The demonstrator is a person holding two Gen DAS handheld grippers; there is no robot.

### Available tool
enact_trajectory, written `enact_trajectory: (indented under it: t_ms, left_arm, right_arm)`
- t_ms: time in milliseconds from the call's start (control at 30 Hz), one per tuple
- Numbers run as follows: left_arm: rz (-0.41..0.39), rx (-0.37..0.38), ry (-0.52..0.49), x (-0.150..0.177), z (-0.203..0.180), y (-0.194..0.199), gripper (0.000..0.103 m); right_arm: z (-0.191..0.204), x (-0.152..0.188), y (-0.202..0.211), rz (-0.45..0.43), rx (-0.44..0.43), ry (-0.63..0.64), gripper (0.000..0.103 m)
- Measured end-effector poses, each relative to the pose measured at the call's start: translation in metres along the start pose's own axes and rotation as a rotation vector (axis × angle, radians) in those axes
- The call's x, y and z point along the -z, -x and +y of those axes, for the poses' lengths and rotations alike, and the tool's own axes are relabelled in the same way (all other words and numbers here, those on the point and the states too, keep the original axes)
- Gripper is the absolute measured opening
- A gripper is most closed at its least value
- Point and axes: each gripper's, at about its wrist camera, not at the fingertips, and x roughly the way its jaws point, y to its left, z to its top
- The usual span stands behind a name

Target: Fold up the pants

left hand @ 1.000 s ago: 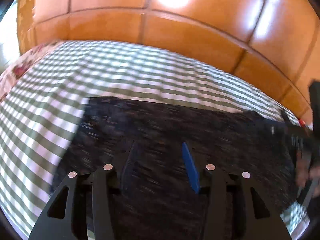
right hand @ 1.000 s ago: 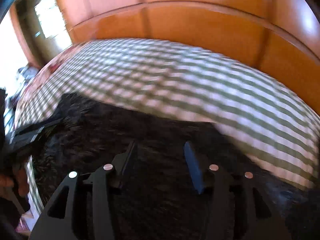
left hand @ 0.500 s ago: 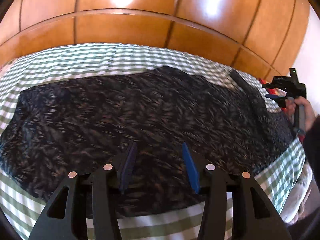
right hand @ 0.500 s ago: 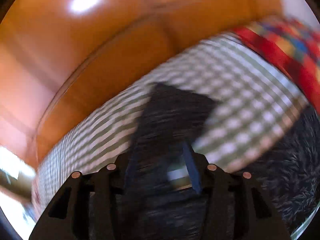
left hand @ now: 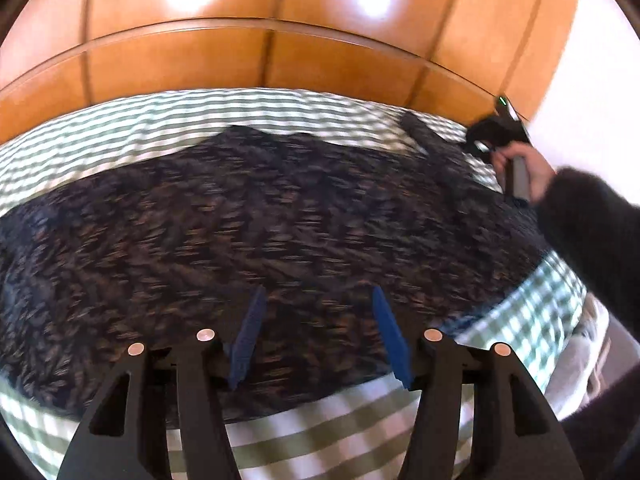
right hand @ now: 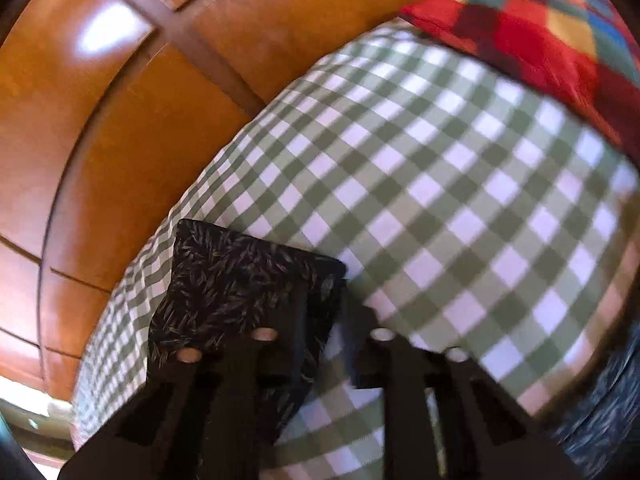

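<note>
Checked bedsheet (left hand: 280, 444) under wooden headboard (left hand: 176, 60) carries the dark pants (left hand: 260, 216), spread flat. Left gripper (left hand: 316, 332) hovers wide open, empty, over their near edge. Right gripper (right hand: 332, 320) straddles a corner (right hand: 240, 280), jaws apparently unclosed. Next: pinch, fold across.

Dark patterned pants (left hand: 260, 216) spread wide across a green-checked bed (left hand: 328, 432).

Left gripper (left hand: 318, 332) hovering over the near hem, blue pads apart, nothing between them — right gripper (left hand: 494, 132) far off at the pants' far right end, held in a hand (left hand: 528, 168) below a dark sleeve; wooden panelling (left hand: 248, 52) behind.
</note>
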Motion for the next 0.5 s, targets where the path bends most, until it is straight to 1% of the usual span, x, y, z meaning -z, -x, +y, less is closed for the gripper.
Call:
enact_trajectory:
  t_ms: [67, 133, 167, 233, 300, 333, 367, 433, 500]
  left_arm:
    - [0.008, 0.049, -0.033, -0.004, -0.013, -0.005, 0.055]
    - [0.015, 0.090, -0.066, -0.005, -0.025, -0.009, 0.055]
    - [0.025, 0.128, -0.097, -0.006, -0.035, -0.012, 0.060]
    - [0.043, 0.172, -0.142, -0.003, -0.050, -0.017, 0.063]
    - [0.072, 0.187, -0.193, -0.001, -0.065, -0.026, 0.063]
    - [0.086, 0.189, -0.211, 0.000, -0.071, -0.031, 0.063]
    - [0.099, 0.177, -0.225, 0.001, -0.075, -0.037, 0.063]
    - [0.119, 0.183, -0.236, 0.003, -0.079, -0.045, 0.063]
    - [0.118, 0.174, -0.236, 0.004, -0.082, -0.050, 0.063]
  right_arm:
    - [0.012, -0.003, 0.012, -0.016, 0.013, 0.068, 0.006]
    - [0.020, -0.004, 0.034, -0.039, 0.001, 0.120, 0.006]
    - [0.024, -0.005, 0.052, -0.063, 0.000, 0.153, 0.006]
    - [0.027, -0.007, 0.087, -0.107, -0.016, 0.192, 0.006]
    - [0.026, -0.006, 0.115, -0.136, -0.018, 0.215, 0.006]
    - [0.022, -0.006, 0.136, -0.158, -0.015, 0.230, 0.006]
    - [0.022, -0.007, 0.147, -0.170, -0.015, 0.237, 0.006]
    - [0.013, -0.005, 0.176, -0.204, -0.009, 0.246, 0.006]
    - [-0.006, 0.000, 0.206, -0.229, -0.004, 0.229, 0.006]
